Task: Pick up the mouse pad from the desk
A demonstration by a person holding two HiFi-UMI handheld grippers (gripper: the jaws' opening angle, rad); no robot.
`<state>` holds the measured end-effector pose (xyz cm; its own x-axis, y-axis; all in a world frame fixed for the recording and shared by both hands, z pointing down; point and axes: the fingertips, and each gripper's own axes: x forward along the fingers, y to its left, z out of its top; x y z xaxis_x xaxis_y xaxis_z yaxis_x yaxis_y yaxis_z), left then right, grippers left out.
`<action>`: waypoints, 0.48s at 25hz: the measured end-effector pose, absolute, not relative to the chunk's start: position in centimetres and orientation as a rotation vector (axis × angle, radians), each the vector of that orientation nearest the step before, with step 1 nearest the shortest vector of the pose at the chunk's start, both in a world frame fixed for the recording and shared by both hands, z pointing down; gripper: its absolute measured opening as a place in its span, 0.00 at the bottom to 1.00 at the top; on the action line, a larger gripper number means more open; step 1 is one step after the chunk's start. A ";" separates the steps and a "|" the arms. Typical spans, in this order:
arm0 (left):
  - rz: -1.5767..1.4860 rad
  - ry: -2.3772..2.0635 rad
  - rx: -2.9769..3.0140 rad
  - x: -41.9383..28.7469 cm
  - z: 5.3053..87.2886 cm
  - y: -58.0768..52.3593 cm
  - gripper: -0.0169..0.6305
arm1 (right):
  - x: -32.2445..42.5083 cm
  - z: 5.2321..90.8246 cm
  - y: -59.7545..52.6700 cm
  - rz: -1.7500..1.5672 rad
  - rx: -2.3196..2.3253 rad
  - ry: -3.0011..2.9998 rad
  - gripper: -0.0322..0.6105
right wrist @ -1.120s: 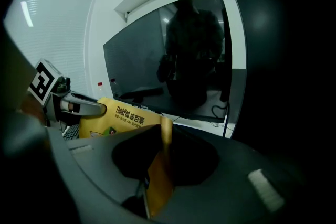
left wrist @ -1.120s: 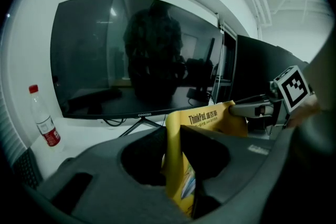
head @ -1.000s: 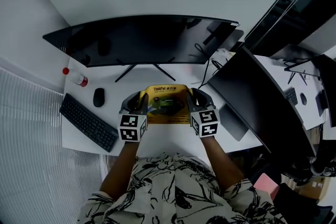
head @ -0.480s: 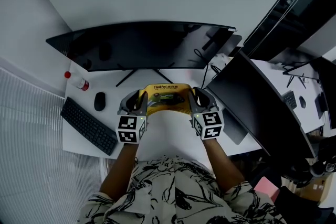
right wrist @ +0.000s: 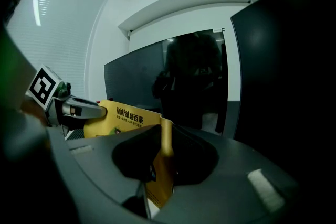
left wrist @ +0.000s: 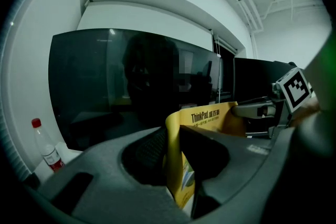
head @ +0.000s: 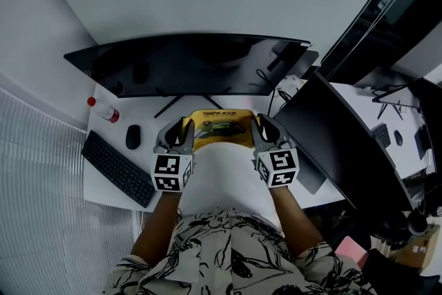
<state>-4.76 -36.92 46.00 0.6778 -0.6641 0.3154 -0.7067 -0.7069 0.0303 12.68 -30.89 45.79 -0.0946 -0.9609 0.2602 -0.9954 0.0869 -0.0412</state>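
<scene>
Mouse pad (head: 221,129), thin yellow printed sheet, bowed; left edge pinched by left gripper (head: 184,135), right edge pinched by right gripper (head: 258,132).

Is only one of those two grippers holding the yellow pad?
No, the left gripper and the right gripper each clamp one side edge of the yellow mouse pad.

- The mouse pad (head: 221,129) had both side edges hidden between the jaws of the left gripper (head: 182,130) and the right gripper (head: 260,128).
- Its smaller print was too small to read.
- The bottle (left wrist: 47,153) had its base hidden behind the left gripper's body.
- The side monitor (right wrist: 286,60) was cut off by the picture's edge.
</scene>
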 end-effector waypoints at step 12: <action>0.347 -1.134 2.816 -4.5 41.9 -36.7 0.16 | 13.0 41.3 -30.4 0.192 2.006 -2.216 0.17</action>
<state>-4.48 -36.69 41.93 0.6992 -0.6732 0.2405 -0.6926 -0.7213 -0.0053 12.99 -30.41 41.32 -0.0969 -0.9764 0.1931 -0.9950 0.0995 0.0035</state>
